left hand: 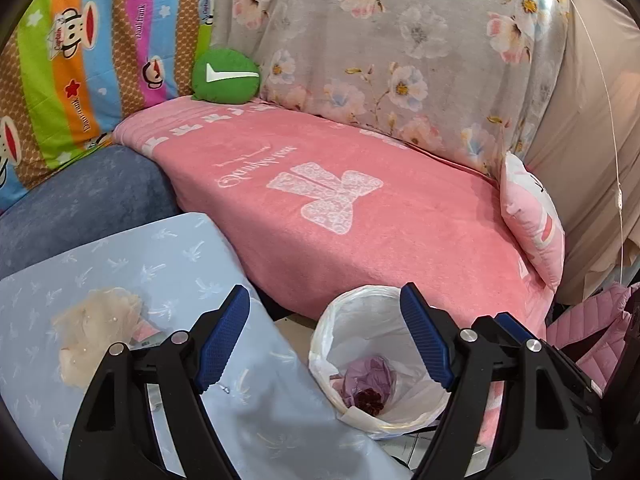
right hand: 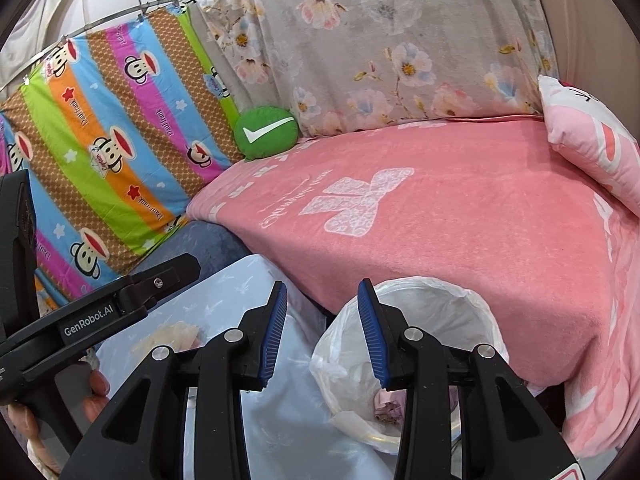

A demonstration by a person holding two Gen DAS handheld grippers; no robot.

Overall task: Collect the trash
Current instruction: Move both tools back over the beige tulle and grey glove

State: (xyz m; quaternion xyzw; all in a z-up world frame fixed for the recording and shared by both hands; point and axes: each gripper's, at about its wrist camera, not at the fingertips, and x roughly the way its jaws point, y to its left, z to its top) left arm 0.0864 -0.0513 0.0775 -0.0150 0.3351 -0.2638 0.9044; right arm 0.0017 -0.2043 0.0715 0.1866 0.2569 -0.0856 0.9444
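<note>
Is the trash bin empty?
No. The bin holds crumpled purple trash at the bottom of its white liner.

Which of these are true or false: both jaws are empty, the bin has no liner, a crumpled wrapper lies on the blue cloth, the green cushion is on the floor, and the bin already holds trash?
1. Left gripper and right gripper hold nothing. True.
2. The bin has no liner. False: a white bag lines it.
3. A crumpled wrapper lies on the blue cloth. True.
4. The green cushion is on the floor. False: it sits at the back of the pink blanket.
5. The bin already holds trash. True.
</note>
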